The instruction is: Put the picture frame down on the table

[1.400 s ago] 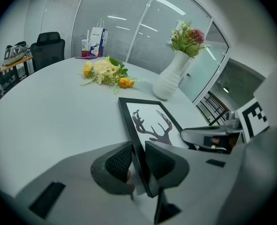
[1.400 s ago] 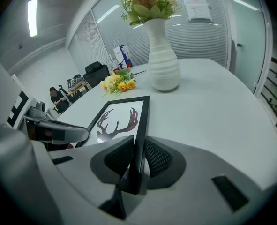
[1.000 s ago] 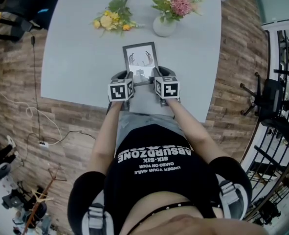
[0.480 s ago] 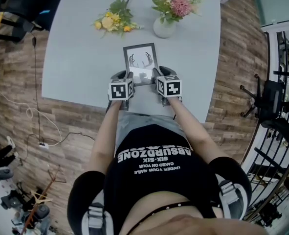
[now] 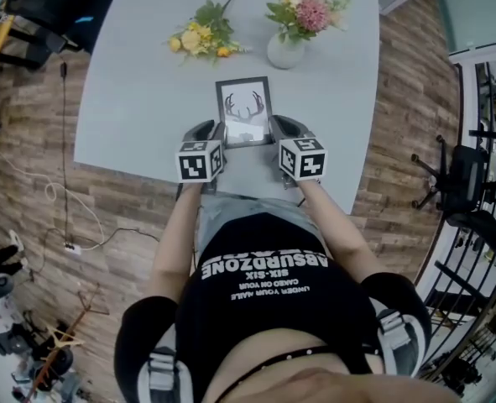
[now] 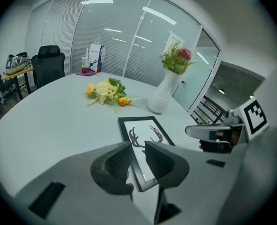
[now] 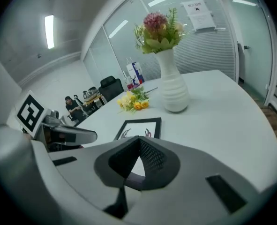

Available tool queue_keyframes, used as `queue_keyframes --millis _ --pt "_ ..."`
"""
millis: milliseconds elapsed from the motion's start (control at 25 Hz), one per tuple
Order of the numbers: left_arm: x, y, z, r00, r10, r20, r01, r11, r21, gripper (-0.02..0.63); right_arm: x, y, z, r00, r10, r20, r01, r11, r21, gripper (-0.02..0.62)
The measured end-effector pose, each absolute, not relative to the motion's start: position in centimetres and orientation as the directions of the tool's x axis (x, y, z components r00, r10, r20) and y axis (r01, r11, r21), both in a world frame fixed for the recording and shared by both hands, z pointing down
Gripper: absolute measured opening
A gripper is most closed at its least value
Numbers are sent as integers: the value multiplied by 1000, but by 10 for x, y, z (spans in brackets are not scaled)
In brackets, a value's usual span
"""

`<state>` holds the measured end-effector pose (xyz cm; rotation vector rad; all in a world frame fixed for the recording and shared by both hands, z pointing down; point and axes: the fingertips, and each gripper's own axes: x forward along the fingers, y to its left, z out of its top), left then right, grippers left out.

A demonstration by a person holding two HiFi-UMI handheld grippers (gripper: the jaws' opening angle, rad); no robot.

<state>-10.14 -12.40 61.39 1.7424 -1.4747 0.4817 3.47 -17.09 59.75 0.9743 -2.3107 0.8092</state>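
The black picture frame [image 5: 245, 112] with an antler drawing lies flat on the grey table [image 5: 130, 99], near its front edge. In the left gripper view the picture frame [image 6: 150, 132] shows beyond the jaws. My left gripper [image 5: 206, 132] sits just left of the frame's near corner, its jaws [image 6: 137, 148] a little apart with nothing between them. My right gripper [image 5: 279, 128] is just right of the frame, clear of it. Its jaws [image 7: 139, 142] meet at the tips, and the frame [image 7: 140, 127] lies on the table ahead of them.
A white vase of pink flowers [image 5: 287, 47] stands behind the frame. A loose bunch of yellow flowers [image 5: 201, 37] lies to the vase's left. The table's front edge runs just under both grippers. Office chairs and black railings surround the table.
Both grippers have come off the frame's near corners and moved outward and slightly back. The frame now lies free on the table.
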Motion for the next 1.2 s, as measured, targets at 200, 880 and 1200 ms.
queue_keyframes --millis 200,880,1200 --pt "-92 -114 582 263 -706 658 -942 -40 333 70 28 -164 556 -671 -486 560 -723 597 -347 17" --pt "-81 -93 502 296 -799 524 -930 -116 349 15 31 -129 492 -727 -512 458 -673 662 -329 15" --pt "-77 -82 501 305 -794 525 -928 -125 350 15 32 -119 491 -724 -512 462 -675 664 -322 15"
